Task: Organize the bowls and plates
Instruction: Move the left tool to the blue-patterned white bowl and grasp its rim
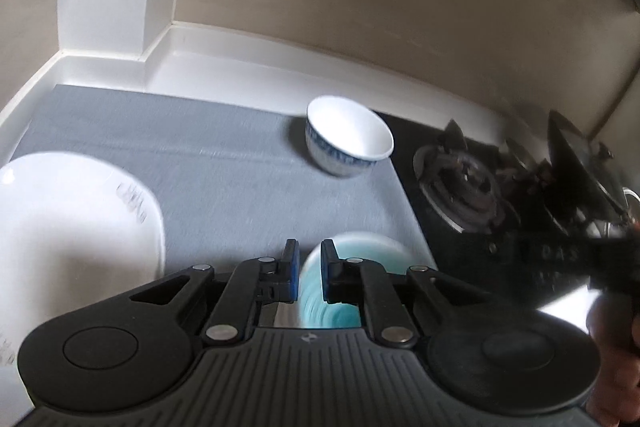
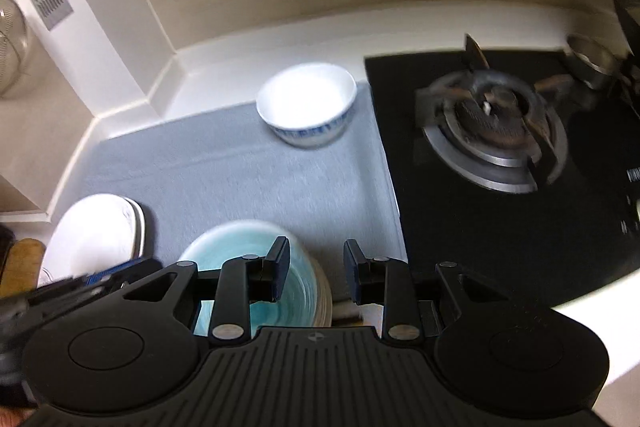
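A home kitchen: a black glass gas hob [image 2: 516,163] with a burner [image 2: 490,125] is set into a white counter [image 2: 256,67]; beside the hob lies a grey mat [image 2: 224,179] bearing crockery, beige wall behind.

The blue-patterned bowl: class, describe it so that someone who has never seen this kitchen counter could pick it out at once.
Start at the black gas hob and look just to its left, where a grey mat covers the white counter. At the mat's far corner, beside the hob's edge, stands the blue-patterned bowl. Unlike the turquoise bowl and the white plates nearer the camera, it is white inside with a blue band outside.
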`<state>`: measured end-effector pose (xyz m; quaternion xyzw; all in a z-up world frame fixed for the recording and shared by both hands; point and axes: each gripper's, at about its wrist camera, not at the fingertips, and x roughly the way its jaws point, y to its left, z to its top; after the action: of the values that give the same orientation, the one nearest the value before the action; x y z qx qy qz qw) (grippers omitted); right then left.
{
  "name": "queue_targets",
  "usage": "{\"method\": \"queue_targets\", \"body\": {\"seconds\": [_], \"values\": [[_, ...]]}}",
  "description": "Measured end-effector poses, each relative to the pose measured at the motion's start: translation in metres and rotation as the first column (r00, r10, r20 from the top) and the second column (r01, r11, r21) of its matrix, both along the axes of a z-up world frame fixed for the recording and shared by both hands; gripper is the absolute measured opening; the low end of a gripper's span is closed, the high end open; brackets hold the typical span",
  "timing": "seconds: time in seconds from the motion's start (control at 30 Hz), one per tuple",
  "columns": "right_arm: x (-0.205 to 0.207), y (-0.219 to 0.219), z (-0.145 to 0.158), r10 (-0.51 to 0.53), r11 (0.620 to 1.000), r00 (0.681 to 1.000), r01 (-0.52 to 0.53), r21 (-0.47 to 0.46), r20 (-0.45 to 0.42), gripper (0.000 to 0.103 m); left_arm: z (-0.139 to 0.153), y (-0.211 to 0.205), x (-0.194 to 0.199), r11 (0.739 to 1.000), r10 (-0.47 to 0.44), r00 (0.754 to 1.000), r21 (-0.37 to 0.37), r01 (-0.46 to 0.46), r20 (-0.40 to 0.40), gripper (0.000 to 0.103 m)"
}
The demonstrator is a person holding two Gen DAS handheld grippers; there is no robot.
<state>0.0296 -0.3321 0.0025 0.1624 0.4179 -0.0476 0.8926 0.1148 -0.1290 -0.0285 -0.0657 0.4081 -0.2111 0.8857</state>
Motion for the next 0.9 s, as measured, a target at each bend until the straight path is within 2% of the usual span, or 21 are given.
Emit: {"method": "queue_targets", "body": {"seconds": [0.17,0.47,0.53,0.6,0.67,0.77,0.9], "values": [[0.013,-0.026,0.007,0.019,0.999,0.999,-0.019,0.025,0.031,0.032,-0.001,-0.010,0.046,0.996,0.061,0.995,-0.062,-0.066,-0.081,0.012],[0.016,-0.072,0.001,0.064,0.994,0.996,-0.069,0.087,0.060,0.032,-0.006,-0.037,0.114,0.987,0.110,0.984,-0.099,-0.124,-0.139,0.013],[0.014,-0.079,0.000,0.083,0.991,0.994,-0.090,0.097,0.069,0.032,-0.009,-0.045,0.125,0.988,0.110,0.983,-0.095,-0.124,-0.145,0.015],[0.011,-0.083,-0.002,0.104,0.989,0.992,-0.112,0.100,0.076,0.032,-0.016,-0.054,0.136,0.988,0.109,0.981,-0.092,-0.124,-0.160,0.031],[0.009,-0.087,-0.005,0.118,0.986,0.991,-0.125,0.109,0.069,0.032,-0.023,-0.062,0.148,0.987,0.123,0.976,-0.082,-0.139,-0.181,0.036],[0.004,-0.092,-0.010,0.130,0.982,0.990,-0.136,0.129,0.050,0.032,-0.032,-0.071,0.161,0.987,0.129,0.972,-0.066,-0.145,-0.197,0.040],[0.002,-0.094,-0.017,0.143,0.980,0.989,-0.145,0.135,0.023,0.032,-0.043,-0.084,0.177,0.988,0.133,0.962,-0.045,-0.148,-0.237,0.040]]}}
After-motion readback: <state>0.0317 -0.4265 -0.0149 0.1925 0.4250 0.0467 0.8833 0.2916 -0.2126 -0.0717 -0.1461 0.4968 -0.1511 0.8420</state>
